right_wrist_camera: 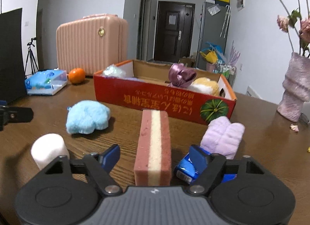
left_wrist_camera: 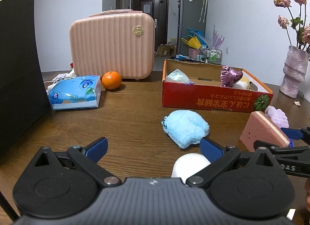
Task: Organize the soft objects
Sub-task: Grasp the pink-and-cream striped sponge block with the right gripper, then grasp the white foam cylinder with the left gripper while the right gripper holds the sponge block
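A pink sponge (right_wrist_camera: 153, 147) with a cream middle layer stands on edge on the wooden table (right_wrist_camera: 126, 120), between the open fingers of my right gripper (right_wrist_camera: 155, 158), untouched; it also shows in the left wrist view (left_wrist_camera: 261, 131). A fluffy blue cloth (left_wrist_camera: 186, 129) (right_wrist_camera: 87, 117) lies ahead of my left gripper (left_wrist_camera: 153, 147), which is open and empty. A white foam cylinder (left_wrist_camera: 190, 163) (right_wrist_camera: 49, 149) stands by the left gripper's right finger. A lilac fluffy cloth (right_wrist_camera: 222, 135) (left_wrist_camera: 276, 117) lies right of the sponge. The red cardboard box (left_wrist_camera: 213, 97) (right_wrist_camera: 164, 97) holds several soft items.
A blue toy car (right_wrist_camera: 189, 166) sits under my right gripper's right finger. A pink suitcase (left_wrist_camera: 112, 47), an orange (left_wrist_camera: 111, 80) and a tissue pack (left_wrist_camera: 75, 93) stand at the back left. A black board (left_wrist_camera: 17, 69) is at left, a pink vase (right_wrist_camera: 296, 87) at right.
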Demonstrator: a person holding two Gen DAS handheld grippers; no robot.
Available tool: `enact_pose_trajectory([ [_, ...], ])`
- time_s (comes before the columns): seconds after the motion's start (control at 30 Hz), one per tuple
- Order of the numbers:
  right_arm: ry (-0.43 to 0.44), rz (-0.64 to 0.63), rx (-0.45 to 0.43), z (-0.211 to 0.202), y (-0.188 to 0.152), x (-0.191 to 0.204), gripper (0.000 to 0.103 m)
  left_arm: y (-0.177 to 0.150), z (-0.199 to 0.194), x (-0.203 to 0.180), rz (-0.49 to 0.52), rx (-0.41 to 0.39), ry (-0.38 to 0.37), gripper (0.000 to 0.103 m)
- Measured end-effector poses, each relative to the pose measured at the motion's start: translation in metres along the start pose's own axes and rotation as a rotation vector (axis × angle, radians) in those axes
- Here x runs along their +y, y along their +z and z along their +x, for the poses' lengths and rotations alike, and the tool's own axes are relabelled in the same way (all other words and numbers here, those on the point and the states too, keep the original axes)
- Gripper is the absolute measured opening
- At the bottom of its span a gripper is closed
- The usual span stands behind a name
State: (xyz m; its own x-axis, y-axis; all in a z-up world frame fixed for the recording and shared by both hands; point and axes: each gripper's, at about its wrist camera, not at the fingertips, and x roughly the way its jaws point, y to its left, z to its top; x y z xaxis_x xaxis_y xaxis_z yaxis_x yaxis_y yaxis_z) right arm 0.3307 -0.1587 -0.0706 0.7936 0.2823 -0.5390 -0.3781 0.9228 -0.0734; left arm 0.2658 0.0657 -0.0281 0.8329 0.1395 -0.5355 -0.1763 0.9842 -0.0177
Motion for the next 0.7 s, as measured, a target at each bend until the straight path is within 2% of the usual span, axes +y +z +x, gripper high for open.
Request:
enact_pose_trajectory([
  [0.17,0.005,0.009,0.035,0.016,0.001,0.0,0.058,-0.001,0.003,-0.001,0.002,0.01,0.005,0.103],
  [0.23,0.013,0.02,0.055,0.02,0.0,-0.002,0.041,-0.001,0.005,0.0,0.0,0.015,0.006,0.103],
  [0.3,0.021,0.034,0.071,0.022,-0.001,-0.004,0.031,-0.001,0.006,0.0,-0.001,0.018,0.006,0.103],
  [0.7,0.024,0.063,0.031,0.016,-0.002,-0.008,0.03,-0.002,0.021,0.006,-0.025,0.059,0.023,0.103],
])
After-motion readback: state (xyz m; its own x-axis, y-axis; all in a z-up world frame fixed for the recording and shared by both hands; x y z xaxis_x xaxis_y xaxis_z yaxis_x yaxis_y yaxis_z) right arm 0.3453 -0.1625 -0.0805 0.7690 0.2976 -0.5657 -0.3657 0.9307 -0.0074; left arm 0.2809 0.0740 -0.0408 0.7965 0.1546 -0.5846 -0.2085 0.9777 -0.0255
